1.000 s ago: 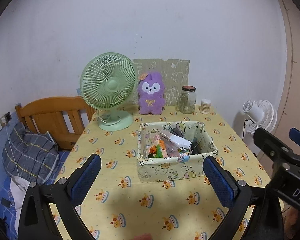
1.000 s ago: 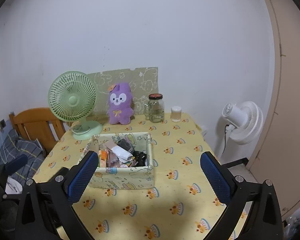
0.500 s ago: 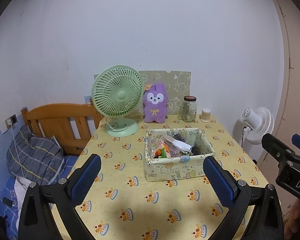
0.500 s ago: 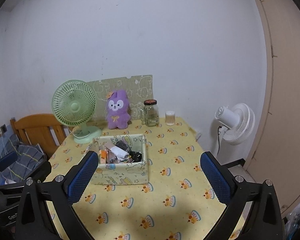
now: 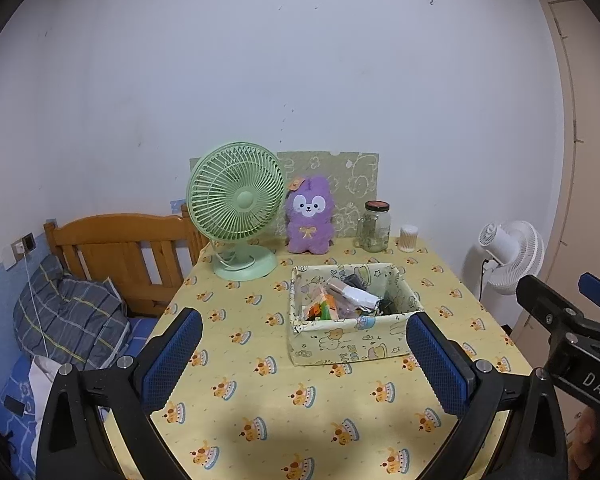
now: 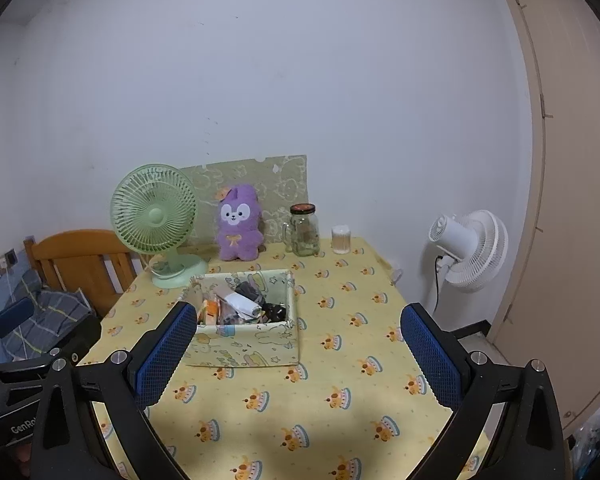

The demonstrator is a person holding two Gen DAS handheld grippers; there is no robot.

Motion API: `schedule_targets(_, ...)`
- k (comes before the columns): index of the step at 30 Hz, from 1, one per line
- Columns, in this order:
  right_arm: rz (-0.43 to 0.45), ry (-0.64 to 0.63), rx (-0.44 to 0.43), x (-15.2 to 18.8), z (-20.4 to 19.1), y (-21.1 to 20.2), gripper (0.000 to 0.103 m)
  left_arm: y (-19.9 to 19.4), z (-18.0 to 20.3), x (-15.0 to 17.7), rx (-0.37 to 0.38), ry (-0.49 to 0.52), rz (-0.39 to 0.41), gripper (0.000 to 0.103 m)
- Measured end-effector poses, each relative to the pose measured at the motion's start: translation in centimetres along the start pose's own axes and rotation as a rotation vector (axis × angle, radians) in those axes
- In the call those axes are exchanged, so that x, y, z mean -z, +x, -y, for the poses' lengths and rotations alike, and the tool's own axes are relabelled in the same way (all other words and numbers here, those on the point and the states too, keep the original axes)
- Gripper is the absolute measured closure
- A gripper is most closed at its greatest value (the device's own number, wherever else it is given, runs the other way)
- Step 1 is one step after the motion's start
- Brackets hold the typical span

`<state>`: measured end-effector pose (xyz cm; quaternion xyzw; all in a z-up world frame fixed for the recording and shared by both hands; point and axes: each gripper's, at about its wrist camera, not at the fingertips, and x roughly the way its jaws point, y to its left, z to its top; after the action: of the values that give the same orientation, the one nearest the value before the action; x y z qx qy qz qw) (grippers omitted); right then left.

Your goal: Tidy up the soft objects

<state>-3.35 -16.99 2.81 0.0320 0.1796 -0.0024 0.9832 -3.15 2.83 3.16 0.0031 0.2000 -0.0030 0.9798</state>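
A purple plush rabbit point(image 5: 309, 216) point(image 6: 238, 223) sits upright at the back of the table against a patterned board. In front of it stands a fabric storage box point(image 5: 352, 340) point(image 6: 244, 346) printed with cartoons, filled with small packets. My left gripper point(image 5: 300, 356) is open, well back from the box over the near part of the table. Open too is my right gripper point(image 6: 298, 354), held at the near edge with nothing between its fingers. Each gripper shows at the edge of the other's view.
A green desk fan point(image 5: 236, 208) stands left of the plush; a glass jar point(image 5: 376, 226) and a cotton-swab tub point(image 5: 408, 238) stand to its right. A wooden bed frame point(image 5: 116, 248) with a plaid pillow lies left; a white floor fan point(image 6: 468, 248) and a door stand right.
Both grippers have pulled back and risen away from the table, so the box and plush look smaller and farther. Both stay open and hold nothing.
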Motion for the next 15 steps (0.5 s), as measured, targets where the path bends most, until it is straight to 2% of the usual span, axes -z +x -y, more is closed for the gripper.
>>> schedule_targets(15,0.002,0.0,-0.011,-0.06,-0.12,-0.07,0.0,-0.01,-0.02,-0.17,-0.003,-0.021,0.007,0.0)
